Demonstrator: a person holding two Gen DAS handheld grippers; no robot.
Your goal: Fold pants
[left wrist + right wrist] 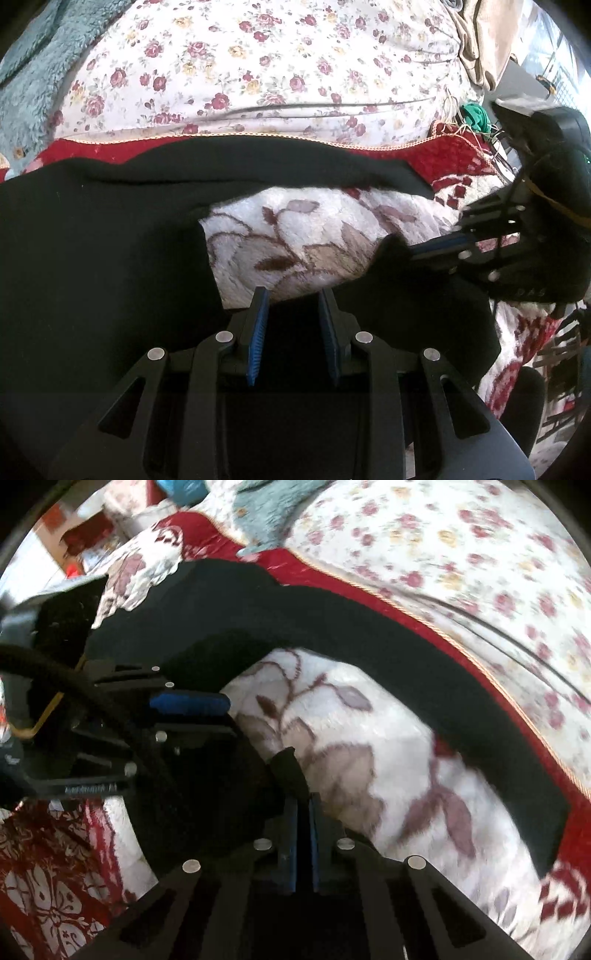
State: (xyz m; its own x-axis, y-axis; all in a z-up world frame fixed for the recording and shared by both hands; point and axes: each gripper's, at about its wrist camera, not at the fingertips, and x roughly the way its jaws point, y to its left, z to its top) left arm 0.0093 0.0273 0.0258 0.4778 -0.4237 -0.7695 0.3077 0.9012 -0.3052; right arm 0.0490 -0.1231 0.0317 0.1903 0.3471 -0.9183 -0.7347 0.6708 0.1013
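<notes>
This is a bedroom in a home. A plush white blanket with brown leaves and a red border [295, 236] covers a bed across the middle of the frame; above it lies a white cotton sheet printed with small red roses [258, 62]. A fluffy teal throw [33, 70] fills the upper left, and crumpled beige cloth [484, 40] the upper right.

- Pants [92, 266]: matt black cloth, smooth, no sheen.
- Blanket [295, 240] mid-frame: fuzzy plush.
- Sheet [258, 55] up top: thin floral cotton-like cloth.
- My left gripper [293, 295]: matt black plastic, ribbed blue pads [258, 325], shiny metal pins.
</notes>
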